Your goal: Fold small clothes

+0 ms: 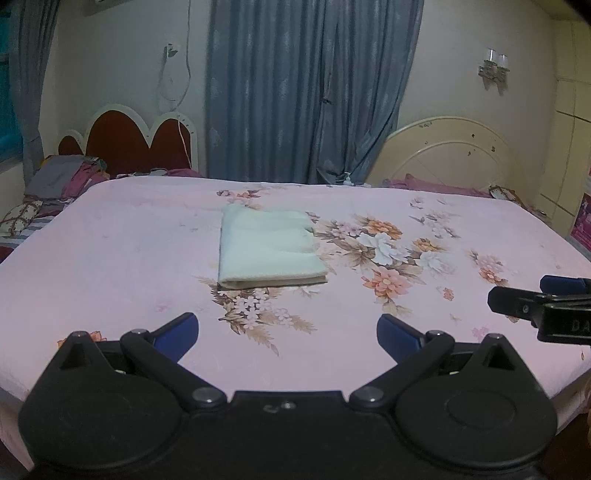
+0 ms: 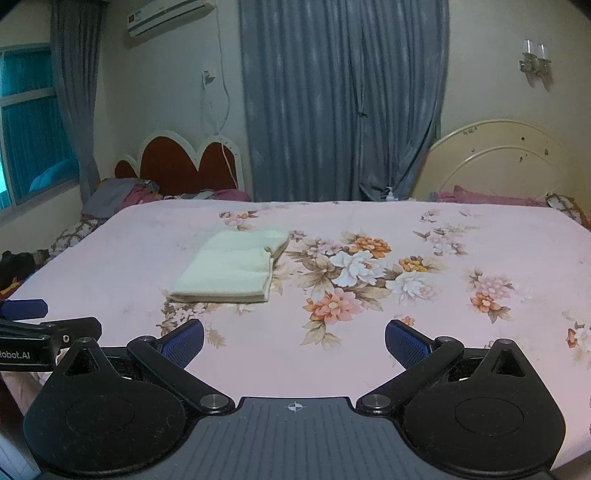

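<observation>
Bedroom, grey-blue curtains (image 2: 343,99) at back, red scalloped headboard (image 2: 181,166) on left, cream round headboard (image 2: 495,162) on right, wall AC unit (image 2: 166,16) top left in right wrist view. Work surface: bed under pink floral sheet (image 1: 129,258), flat, big flower print right of centre. Pile of clothes (image 1: 62,177) at far left corner by red headboard. Small pump bottle (image 2: 390,194) behind far edge at curtain foot.

Folded pale cream garment (image 1: 267,251) lying flat mid-sheet, slightly left of centre, neat rectangle, layered fold edge facing cameras, touching nothing but sheet. Well apart from both grippers.

Left gripper (image 1: 288,334) low over near edge of bed, blue pads spread wide, nothing between them. Right gripper (image 2: 294,341) same height, just beside it, blue pads also spread wide, empty. Each visible side-on at edge of other's view. Both pointing toward garment, neither touching cloth.
</observation>
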Demonstrator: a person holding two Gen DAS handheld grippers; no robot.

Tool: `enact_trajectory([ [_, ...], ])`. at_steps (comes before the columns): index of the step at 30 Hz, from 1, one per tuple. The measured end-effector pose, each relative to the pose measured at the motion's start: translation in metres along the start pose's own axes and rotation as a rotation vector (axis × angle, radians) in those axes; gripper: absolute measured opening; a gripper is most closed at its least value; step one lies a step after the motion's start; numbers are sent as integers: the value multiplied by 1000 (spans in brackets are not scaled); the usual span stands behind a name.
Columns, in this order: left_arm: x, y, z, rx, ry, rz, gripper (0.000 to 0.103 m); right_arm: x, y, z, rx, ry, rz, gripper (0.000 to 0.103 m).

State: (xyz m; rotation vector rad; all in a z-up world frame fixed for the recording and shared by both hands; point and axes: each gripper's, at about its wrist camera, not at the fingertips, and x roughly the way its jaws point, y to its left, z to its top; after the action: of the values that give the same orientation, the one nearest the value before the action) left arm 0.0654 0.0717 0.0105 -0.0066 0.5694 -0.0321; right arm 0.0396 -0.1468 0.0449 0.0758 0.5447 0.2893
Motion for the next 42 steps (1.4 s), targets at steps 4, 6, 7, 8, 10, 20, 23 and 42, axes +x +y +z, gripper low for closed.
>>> enact_trajectory([
  [4, 0, 1, 0, -2, -2, 1, 103, -1, 0, 2, -7, 1, 3, 103],
  [6, 0, 1, 0, -1, -5, 4, 103, 1, 0, 4, -10, 0, 3, 103],
  [7, 0, 1, 0, 0, -5, 4, 103, 1, 0, 4, -11, 1, 2, 103],
  [8, -1, 0, 0, -1, -6, 4, 103, 1, 0, 4, -10, 0, 2, 103],
  [10, 0, 0, 0, -2, -6, 5, 103, 2, -1, 4, -10, 1, 2, 103],
  [20, 0, 1, 1, 5, -7, 4, 103, 3, -1, 5, -9, 5, 2, 103],
  [23, -1, 2, 2, 5, -7, 5, 103, 4, -3, 6, -7, 5, 2, 103],
  [42, 1, 6, 3, 13, -16, 6, 103, 3, -3, 5, -9, 5, 8, 103],
])
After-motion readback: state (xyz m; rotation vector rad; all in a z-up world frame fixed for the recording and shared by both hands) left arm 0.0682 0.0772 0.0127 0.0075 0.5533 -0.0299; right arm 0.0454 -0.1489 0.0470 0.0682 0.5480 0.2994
